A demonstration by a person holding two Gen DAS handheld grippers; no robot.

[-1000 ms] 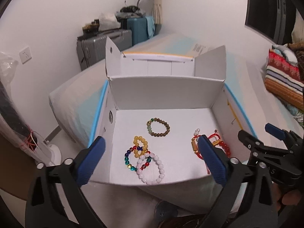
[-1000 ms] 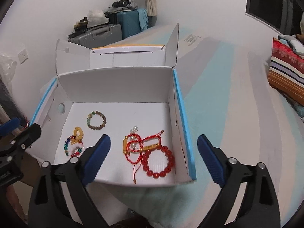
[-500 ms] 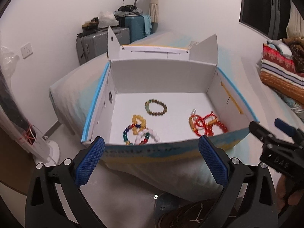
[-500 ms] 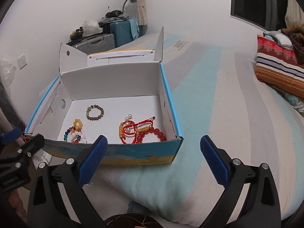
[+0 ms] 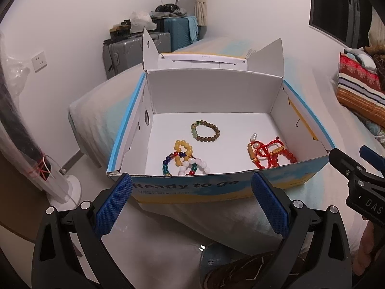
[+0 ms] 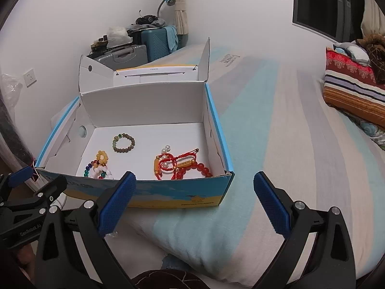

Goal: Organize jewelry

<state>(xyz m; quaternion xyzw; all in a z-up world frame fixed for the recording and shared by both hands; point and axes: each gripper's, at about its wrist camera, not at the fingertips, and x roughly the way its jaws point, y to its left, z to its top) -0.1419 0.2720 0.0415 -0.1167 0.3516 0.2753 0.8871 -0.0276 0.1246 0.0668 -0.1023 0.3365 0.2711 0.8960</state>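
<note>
On the white floor of the open blue-and-yellow cardboard box [image 5: 216, 187], a brown bead bracelet [image 5: 205, 131] lies alone, with a yellow, multicoloured and white cluster [image 5: 184, 161] left and a red tangle [image 5: 267, 153] right, probably grouped for sorting. Both the left gripper [image 5: 192, 207] and the right gripper [image 6: 195, 204] hang just outside the near wall, jaws spread wide and empty, placed to reach in.

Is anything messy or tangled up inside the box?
Yes. The yellow, multicoloured and white bead bracelets lie piled on each other near the box front, and the red cord bracelets are knotted together. Only the brown bead bracelet lies alone.
</note>
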